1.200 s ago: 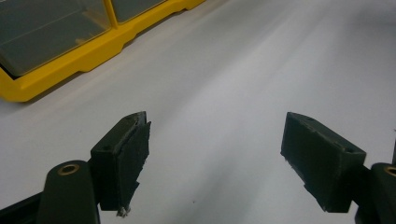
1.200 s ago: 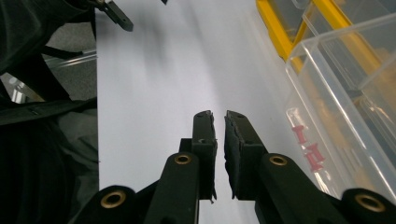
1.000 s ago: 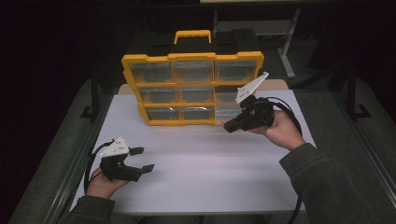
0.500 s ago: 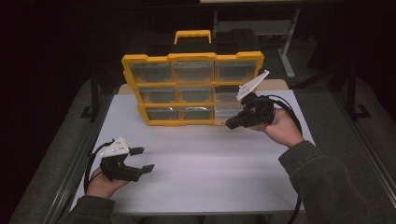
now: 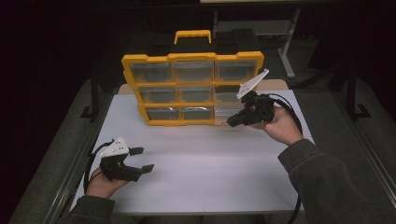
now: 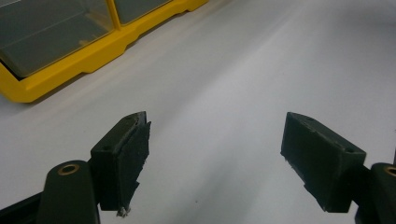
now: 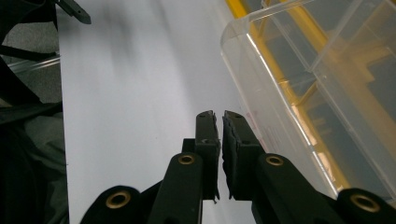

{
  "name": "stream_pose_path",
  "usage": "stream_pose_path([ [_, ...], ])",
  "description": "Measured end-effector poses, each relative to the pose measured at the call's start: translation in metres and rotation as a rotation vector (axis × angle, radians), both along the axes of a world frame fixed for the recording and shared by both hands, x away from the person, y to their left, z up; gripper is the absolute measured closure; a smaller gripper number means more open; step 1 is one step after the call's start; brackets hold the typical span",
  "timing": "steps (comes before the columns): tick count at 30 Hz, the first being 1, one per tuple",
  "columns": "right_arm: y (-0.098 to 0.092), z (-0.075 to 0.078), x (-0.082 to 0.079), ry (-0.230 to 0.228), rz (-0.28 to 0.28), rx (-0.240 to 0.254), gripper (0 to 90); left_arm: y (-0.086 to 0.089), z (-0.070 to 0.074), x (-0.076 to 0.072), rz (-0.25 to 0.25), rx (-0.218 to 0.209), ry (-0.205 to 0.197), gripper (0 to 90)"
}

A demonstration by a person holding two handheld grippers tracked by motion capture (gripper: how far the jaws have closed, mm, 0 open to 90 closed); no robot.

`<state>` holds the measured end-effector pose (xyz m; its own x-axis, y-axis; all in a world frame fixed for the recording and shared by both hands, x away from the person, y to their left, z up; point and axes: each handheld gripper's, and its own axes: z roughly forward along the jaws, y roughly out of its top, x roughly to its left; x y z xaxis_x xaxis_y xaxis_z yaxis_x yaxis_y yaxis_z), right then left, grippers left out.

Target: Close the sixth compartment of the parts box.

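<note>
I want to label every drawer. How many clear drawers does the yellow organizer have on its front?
9 in the yellow plastic organizer: three rows of three. The right claw overlaps the bottom-right clear drawer; nothing suggests more, though its back is hidden.

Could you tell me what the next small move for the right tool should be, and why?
Probably open the right tool before moving in: its jaws are nearly shut on nothing, right beside the clear drawer at the lower right of the yellow organizer. Opened, they could take the drawer's front edge. The left tool rests open, away from the case.
</note>
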<state>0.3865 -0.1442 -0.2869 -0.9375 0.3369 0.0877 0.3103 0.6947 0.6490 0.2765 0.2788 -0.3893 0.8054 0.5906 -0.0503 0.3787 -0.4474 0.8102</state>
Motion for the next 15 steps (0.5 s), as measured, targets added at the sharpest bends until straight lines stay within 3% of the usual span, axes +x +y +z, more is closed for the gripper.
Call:
stream_pose_path([
  [15, 0.0024, 0.0025, 0.0024, -0.002, -0.011, -0.009, 85.7, 0.0002, 0.0008, -0.0001, 0.001, -0.007, -0.007, 23.0],
])
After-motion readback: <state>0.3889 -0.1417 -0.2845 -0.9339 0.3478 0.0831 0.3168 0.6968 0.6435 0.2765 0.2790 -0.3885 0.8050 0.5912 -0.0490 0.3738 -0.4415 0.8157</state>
